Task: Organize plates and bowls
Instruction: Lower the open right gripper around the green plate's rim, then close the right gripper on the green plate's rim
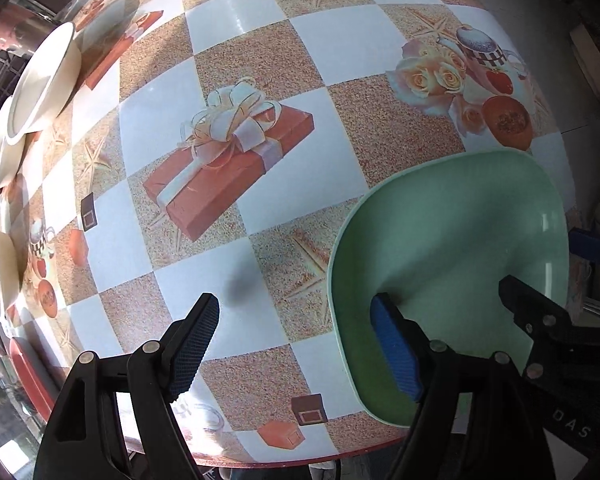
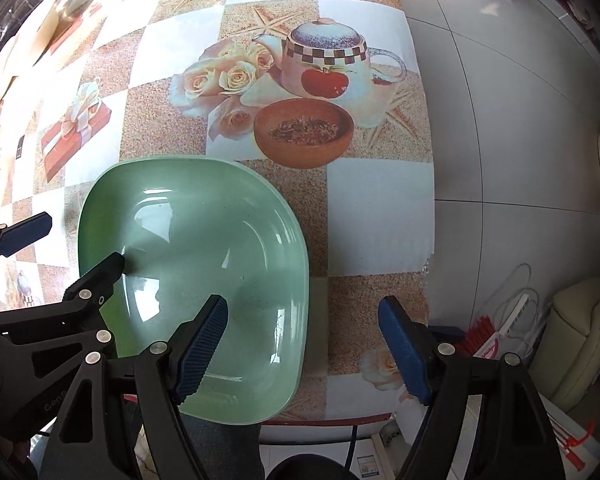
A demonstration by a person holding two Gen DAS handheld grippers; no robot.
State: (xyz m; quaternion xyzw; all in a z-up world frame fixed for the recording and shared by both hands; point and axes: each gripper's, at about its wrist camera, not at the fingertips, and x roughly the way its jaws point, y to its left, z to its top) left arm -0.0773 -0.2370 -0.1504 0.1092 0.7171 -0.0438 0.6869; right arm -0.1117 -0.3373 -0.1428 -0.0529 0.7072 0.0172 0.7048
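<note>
Overhanging table edge: green bowl

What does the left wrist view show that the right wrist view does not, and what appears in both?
Left wrist only: clear view of cream round bowls lined along the table's left edge.

Right wrist only: grey tiled floor and a beige cushioned seat beside the table.

Both: the pale green rounded-square plastic bowl at the table's near edge, the printed checked tablecloth, and the open left gripper and right gripper straddling opposite sides of its rim.
</note>
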